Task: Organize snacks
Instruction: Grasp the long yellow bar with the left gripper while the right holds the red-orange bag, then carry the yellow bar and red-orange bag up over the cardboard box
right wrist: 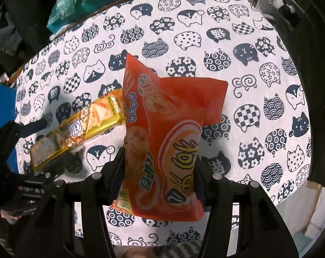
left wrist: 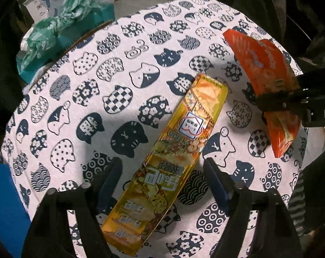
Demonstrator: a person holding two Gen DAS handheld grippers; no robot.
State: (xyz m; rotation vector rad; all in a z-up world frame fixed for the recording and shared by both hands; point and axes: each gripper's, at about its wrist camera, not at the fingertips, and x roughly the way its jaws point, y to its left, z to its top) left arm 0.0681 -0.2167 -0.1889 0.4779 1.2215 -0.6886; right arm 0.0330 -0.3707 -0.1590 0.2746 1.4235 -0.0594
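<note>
Right wrist: right claw (right wrist: 160, 161) grips red snack bag (right wrist: 166, 133) above tablecloth (right wrist: 259, 68).

Both grippers matte black — left gripper (left wrist: 162, 180) with navy finger pads, right gripper (right wrist: 160, 165) showing silver screws, white lettering.

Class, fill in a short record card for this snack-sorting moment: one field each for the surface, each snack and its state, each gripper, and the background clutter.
surface: white tablecloth printed with navy cat faces
held snack: orange plastic snack bag, lifted off the cloth
lying snack: long yellow foil biscuit packet, flat on the cloth
right gripper: shut on the orange bag
left gripper: open, fingers either side of the yellow packet
background: crumpled green plastic bag at the far edge
</note>
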